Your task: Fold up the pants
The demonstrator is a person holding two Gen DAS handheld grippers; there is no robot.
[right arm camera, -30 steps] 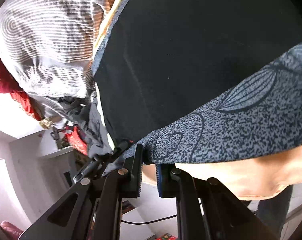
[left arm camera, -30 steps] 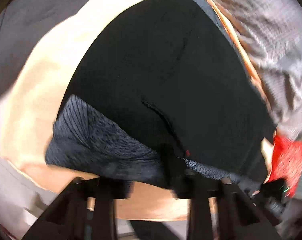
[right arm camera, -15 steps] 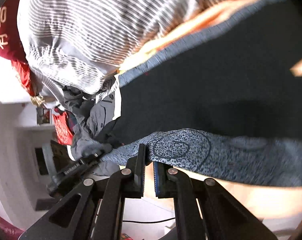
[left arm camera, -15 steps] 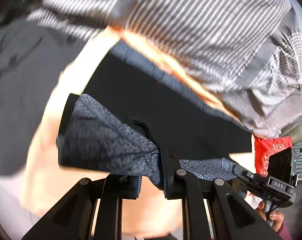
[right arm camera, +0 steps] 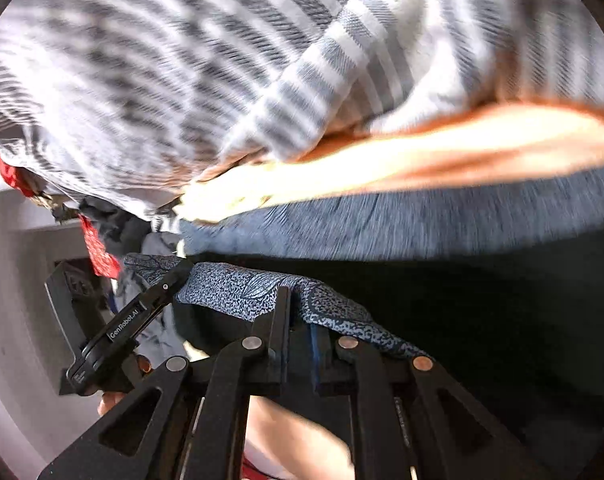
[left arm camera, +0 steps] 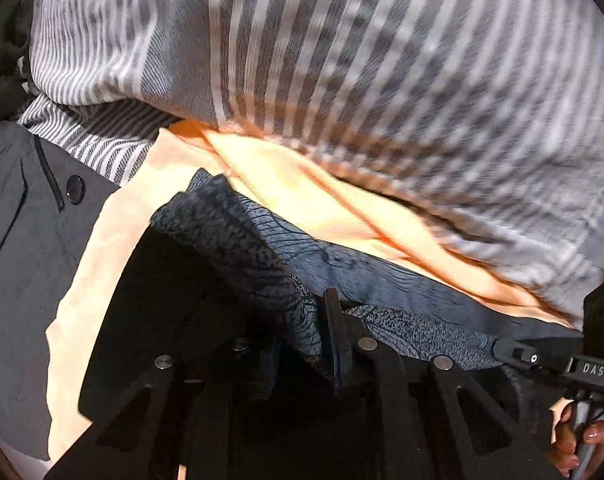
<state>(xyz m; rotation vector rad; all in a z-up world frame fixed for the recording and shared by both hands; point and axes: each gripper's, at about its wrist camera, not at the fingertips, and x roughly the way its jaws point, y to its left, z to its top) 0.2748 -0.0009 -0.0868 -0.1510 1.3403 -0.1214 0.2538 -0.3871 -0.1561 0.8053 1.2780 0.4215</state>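
Striped bedding (left arm camera: 381, 80) fills the back, a peach sheet (left arm camera: 302, 196) lies under the black pants (left arm camera: 174, 288), and each hand-held gripper, left (left arm camera: 302, 344) and right (right arm camera: 300, 320), pinches their speckled blue waistband (right arm camera: 238, 290), lifted over the sheet.

A striped quilt (left arm camera: 381, 80) bulks across the far side, blocking passage there. Near left, a grey jacket (left arm camera: 26, 260) lies flat. Between them, the peach sheet (left arm camera: 286, 188) offers a narrow open strip.

Striped grey-white bedding (left arm camera: 381, 80), peach sheet (left arm camera: 302, 200), grey jacket (left arm camera: 30, 240)
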